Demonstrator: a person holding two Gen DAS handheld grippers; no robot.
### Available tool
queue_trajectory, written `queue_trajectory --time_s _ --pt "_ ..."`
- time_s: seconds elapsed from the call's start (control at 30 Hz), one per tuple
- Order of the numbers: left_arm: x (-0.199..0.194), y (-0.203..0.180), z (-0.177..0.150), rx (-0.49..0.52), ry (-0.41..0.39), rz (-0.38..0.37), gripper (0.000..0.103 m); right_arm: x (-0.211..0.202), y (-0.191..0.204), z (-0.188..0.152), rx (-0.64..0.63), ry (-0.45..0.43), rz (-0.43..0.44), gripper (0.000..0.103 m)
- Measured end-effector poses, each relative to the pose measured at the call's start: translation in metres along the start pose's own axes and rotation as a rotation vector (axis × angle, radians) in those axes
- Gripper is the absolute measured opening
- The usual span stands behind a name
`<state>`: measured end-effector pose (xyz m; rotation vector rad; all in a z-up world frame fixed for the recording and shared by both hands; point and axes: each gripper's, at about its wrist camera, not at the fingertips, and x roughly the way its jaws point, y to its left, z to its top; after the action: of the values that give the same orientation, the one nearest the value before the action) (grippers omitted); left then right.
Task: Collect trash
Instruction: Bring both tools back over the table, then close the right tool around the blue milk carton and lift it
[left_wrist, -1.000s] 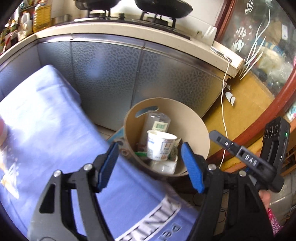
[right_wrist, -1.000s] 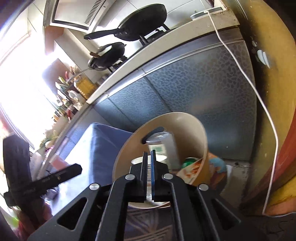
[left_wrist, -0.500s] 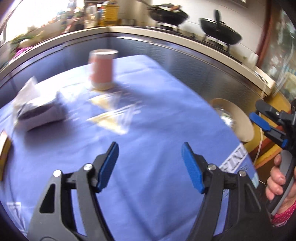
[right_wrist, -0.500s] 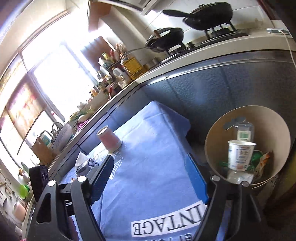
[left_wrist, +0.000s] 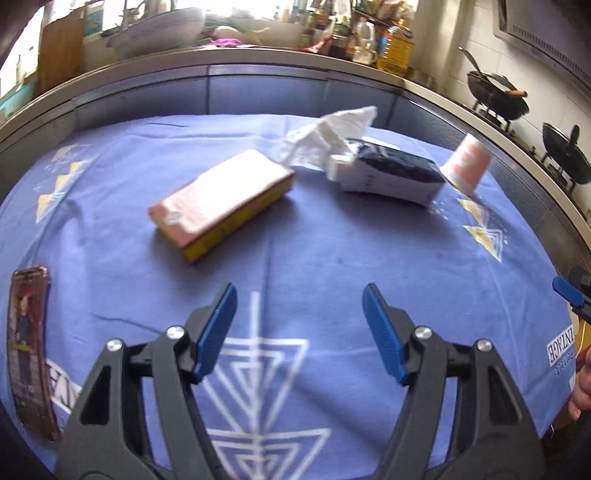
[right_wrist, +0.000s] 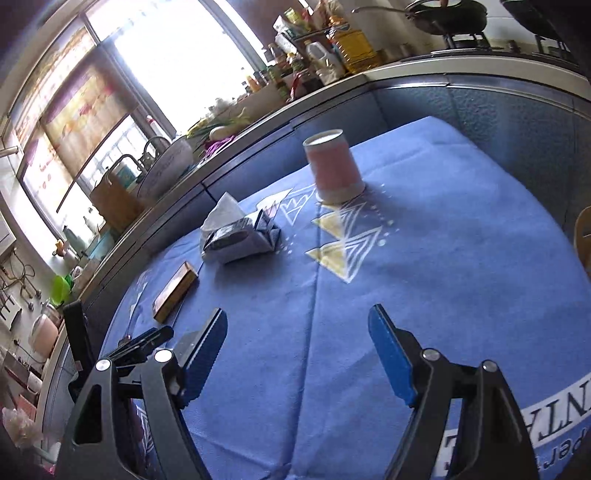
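Both grippers have swung away from the bin and now face the table. A second ago the right gripper (right_wrist: 297, 354) was pressed together over the bin; within that second its jaws have been opening, and they now stand spread with nothing between them. The left gripper (left_wrist: 299, 332) is likewise spread and empty, as it was before. Judgement: one drop-off appears complete and the next pick is about to be chosen.

Only a sliver of the bin (right_wrist: 584, 236) shows, past the table's right edge in the right wrist view.

Items on the blue cloth (left_wrist: 332, 258):
- Pink cup (left_wrist: 466, 163), upside down, near the far right corner. In the right wrist view it stands ahead of the right gripper and well apart from it.
- Dark packet (left_wrist: 391, 175) with white tissue (left_wrist: 328, 142) bunched at its open end, near the far edge, just left of the cup.
- Pink-and-yellow box (left_wrist: 221, 206), lying flat near the middle, ahead and slightly left of the left gripper. Nearest item to that tool, though not yet between its jaws.
- Phone (left_wrist: 29, 350), flat at the left edge. Judged not trash.

Which items count as trash cannot be settled from these views. The cup and tissue look the likeliest. Both wrist views are slightly blurred.
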<state>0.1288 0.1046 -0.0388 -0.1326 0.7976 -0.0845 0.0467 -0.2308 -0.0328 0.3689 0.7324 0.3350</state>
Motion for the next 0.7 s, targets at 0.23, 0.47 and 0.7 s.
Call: queue_trajectory --time_s 0.23,0.47,0.7 --pt "-0.003 0.055 0.016 -0.039 -0.052 0.103 0.080 0.033 0.033 -0.010 -0.058 0.091 0.020 0.078" --pt "0.029 0.056 0.041 0.060 -0.035 0.154 0.094 0.074 0.063 0.030 -0.213 0.098 -0.006 0.078" --pt "0.047 0.043 0.051 0.109 -0.014 0.131 0.094 0.158 0.109 0.113 -0.449 0.176 -0.012 0.079"
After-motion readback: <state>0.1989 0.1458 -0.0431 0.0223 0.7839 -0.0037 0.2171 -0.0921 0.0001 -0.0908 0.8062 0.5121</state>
